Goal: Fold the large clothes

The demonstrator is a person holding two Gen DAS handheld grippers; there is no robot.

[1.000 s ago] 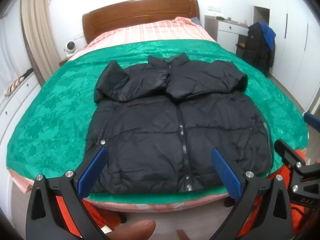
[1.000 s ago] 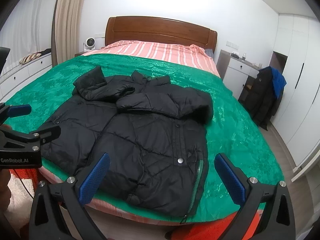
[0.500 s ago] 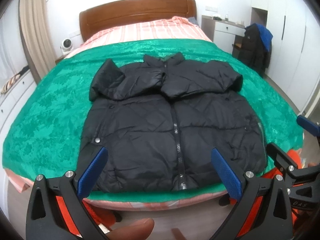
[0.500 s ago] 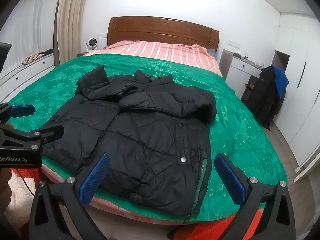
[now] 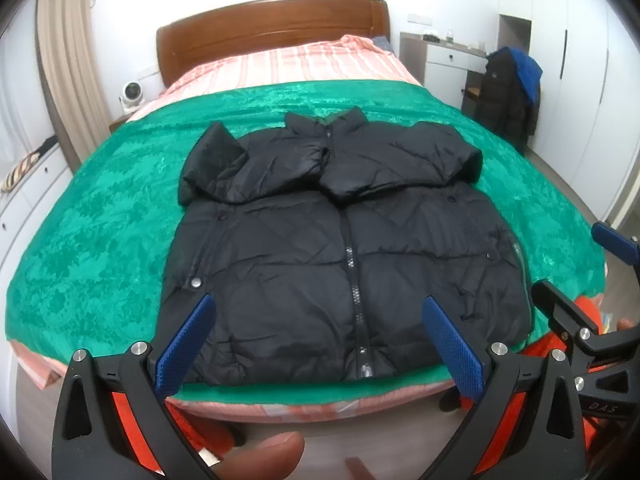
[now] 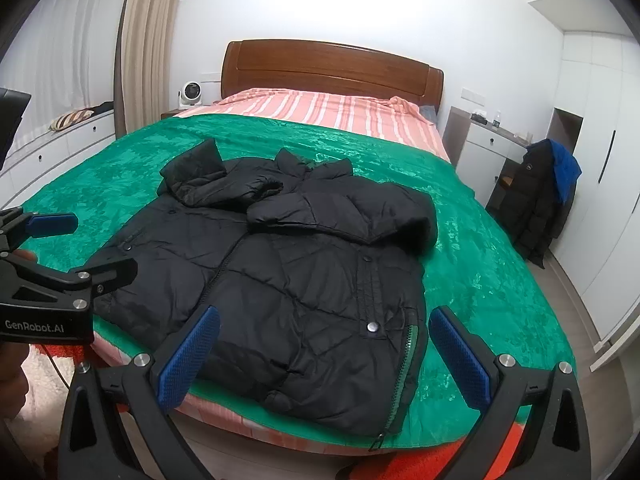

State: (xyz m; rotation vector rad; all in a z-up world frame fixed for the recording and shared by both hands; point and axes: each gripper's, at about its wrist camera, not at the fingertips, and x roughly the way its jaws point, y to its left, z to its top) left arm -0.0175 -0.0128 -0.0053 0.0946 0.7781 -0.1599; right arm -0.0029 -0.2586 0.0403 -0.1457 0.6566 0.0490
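Observation:
A black puffer jacket (image 5: 340,248) (image 6: 304,272) lies front up and zipped on the green blanket (image 5: 92,240) (image 6: 480,280), hem at the foot of the bed. Both sleeves are folded across its chest. My left gripper (image 5: 318,340) hangs open above the hem, blue pads wide apart and holding nothing. My right gripper (image 6: 324,352) is open too, over the jacket's right hem corner near the green-edged zipper. Each gripper shows at the edge of the other's view, the right gripper (image 5: 580,280) and the left gripper (image 6: 68,248).
The wooden headboard (image 5: 272,28) and striped pink sheet (image 6: 320,110) lie beyond the blanket. A white dresser (image 6: 488,152) and a chair draped in dark and blue coats (image 6: 540,204) stand right of the bed. White drawers (image 6: 64,140) and a small fan (image 6: 190,94) are on the left.
Both grippers have drawn back and risen slightly, so the jacket sits a little farther off and more centred. Both stay open and the jacket has not moved.

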